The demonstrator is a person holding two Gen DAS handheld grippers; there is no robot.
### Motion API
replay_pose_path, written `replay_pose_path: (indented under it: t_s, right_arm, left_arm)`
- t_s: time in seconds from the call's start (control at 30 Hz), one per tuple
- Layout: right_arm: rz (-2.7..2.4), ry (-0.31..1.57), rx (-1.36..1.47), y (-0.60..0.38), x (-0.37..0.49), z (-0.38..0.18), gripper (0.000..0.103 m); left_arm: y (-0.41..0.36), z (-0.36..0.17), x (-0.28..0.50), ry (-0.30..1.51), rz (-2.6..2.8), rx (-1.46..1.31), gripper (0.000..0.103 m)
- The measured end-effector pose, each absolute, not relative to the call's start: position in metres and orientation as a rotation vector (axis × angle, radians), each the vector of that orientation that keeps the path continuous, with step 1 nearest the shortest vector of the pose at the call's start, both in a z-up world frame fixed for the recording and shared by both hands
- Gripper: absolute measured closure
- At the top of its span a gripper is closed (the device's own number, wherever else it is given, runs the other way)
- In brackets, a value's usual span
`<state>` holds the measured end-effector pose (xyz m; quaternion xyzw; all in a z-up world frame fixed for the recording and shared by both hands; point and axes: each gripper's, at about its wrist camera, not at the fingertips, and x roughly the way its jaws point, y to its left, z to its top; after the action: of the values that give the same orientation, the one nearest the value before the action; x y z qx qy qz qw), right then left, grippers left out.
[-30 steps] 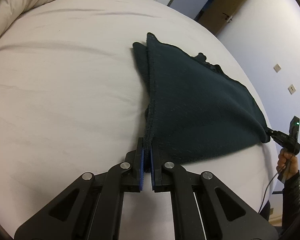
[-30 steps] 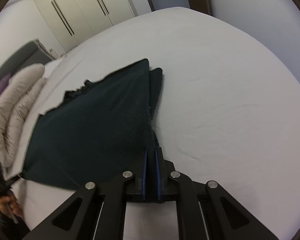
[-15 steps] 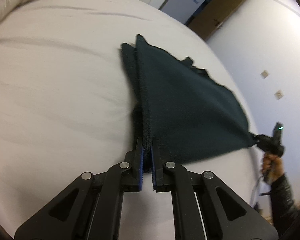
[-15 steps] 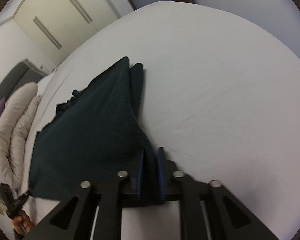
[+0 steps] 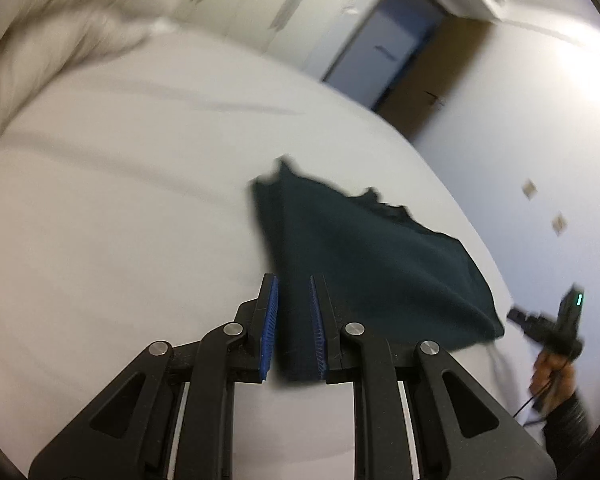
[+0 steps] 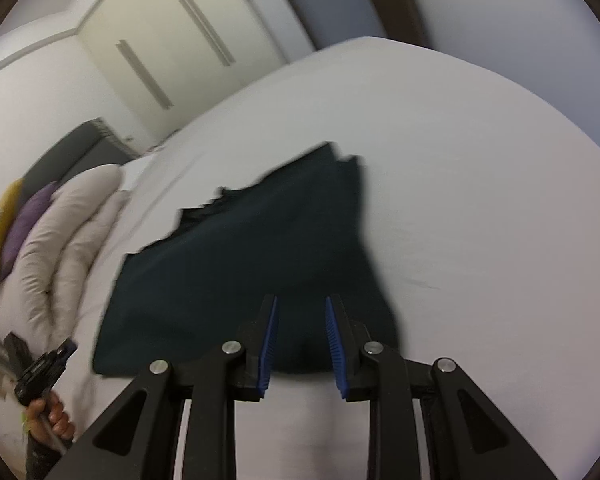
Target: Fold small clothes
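Note:
A dark green cloth [image 5: 380, 272], folded over on itself, lies flat on the white bed [image 5: 120, 220]. My left gripper [image 5: 292, 280] hovers over its near corner. Its jaws are opening, and the cloth's edge shows in the gap without the blue pads pressing on it. In the right wrist view the same cloth [image 6: 260, 248] lies ahead. The right gripper [image 6: 301, 300] stands with its jaws apart above the other near corner, gripping nothing. Each view shows the opposite gripper held in a hand [image 5: 552, 376] just off the cloth's far corner.
A rumpled pale duvet [image 6: 60, 240] is heaped at one end of the bed [image 6: 480, 200], with purple [image 6: 32, 216] and yellow cushions behind it. Wardrobe doors [image 6: 172, 52] and a room door [image 5: 420, 80] stand beyond the mattress.
Both grippers were shut on the cloth's near corners; now their jaws stand apart and the cloth rests on the bed. Both have lifted and tilted up, showing more of the room.

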<state>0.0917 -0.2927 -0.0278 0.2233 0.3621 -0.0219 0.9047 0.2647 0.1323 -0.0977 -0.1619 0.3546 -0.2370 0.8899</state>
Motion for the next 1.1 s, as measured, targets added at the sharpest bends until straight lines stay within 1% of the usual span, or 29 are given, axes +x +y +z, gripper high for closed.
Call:
replay_pose_path:
  t_s: [0.07, 0.17, 0.27, 0.33, 0.37, 0.43, 0.53, 0.6, 0.67, 0.73, 0.8, 0.83, 0.87, 1.0, 1.1]
  right_arm:
    - [0.046, 0.733, 0.479, -0.279, 0.097, -0.025, 0.076]
    - [0.102, 0.771, 0.482, -0.261, 0.111, -0.034, 0.076]
    - [0.117, 0.819, 0.465, -0.252, 0.123, -0.053, 0.076]
    - [0.102, 0.873, 0.485, -0.257, 0.129, -0.071, 0.077]
    - [0.058, 0.886, 0.485, -0.264, 0.129, -0.080, 0.090]
    - [0.035, 0.862, 0.530, -0.281, 0.124, -0.085, 0.103]
    - [-0.083, 0.810, 0.620, -0.316, 0.108, -0.085, 0.103]
    - [-0.157, 0.792, 0.610, -0.326, 0.102, -0.077, 0.103]
    - [-0.178, 0.777, 0.549, -0.315, 0.100, -0.060, 0.095]
    - [-0.110, 0.749, 0.542, -0.299, 0.105, -0.047, 0.095]
    - [0.013, 0.714, 0.546, -0.275, 0.117, -0.034, 0.091]
    - [0.084, 0.706, 0.542, -0.260, 0.129, -0.030, 0.084]
    - [0.125, 0.711, 0.542, -0.250, 0.139, -0.029, 0.080]
    - [0.228, 0.760, 0.543, -0.211, 0.191, -0.039, 0.079]
    - [0.281, 0.848, 0.576, -0.196, 0.221, -0.064, 0.078]
  left_arm:
    - [0.098, -0.090, 0.265, 0.743, -0.562, -0.265, 0.087]
    - [0.042, -0.098, 0.280, 0.806, -0.655, -0.179, 0.087]
    - [0.006, -0.128, 0.299, 0.901, -0.640, -0.116, 0.087]
    - [-0.002, -0.152, 0.305, 0.958, -0.615, -0.063, 0.087]
    - [0.001, -0.154, 0.304, 0.946, -0.625, -0.074, 0.087]
    - [0.006, -0.152, 0.303, 0.966, -0.616, -0.070, 0.087]
    - [0.014, -0.155, 0.306, 0.990, -0.613, -0.079, 0.087]
    - [0.018, -0.155, 0.309, 1.012, -0.615, -0.112, 0.087]
    - [0.015, -0.154, 0.310, 1.015, -0.605, -0.081, 0.087]
    - [0.008, -0.154, 0.309, 1.008, -0.596, -0.038, 0.087]
    - [0.002, -0.154, 0.311, 1.002, -0.588, -0.004, 0.087]
    - [0.001, -0.154, 0.310, 1.000, -0.586, 0.002, 0.087]
    - [0.000, -0.154, 0.310, 1.000, -0.587, 0.001, 0.087]
    - [-0.002, -0.156, 0.317, 1.002, -0.592, -0.007, 0.087]
    - [0.000, -0.154, 0.306, 0.997, -0.591, -0.001, 0.087]
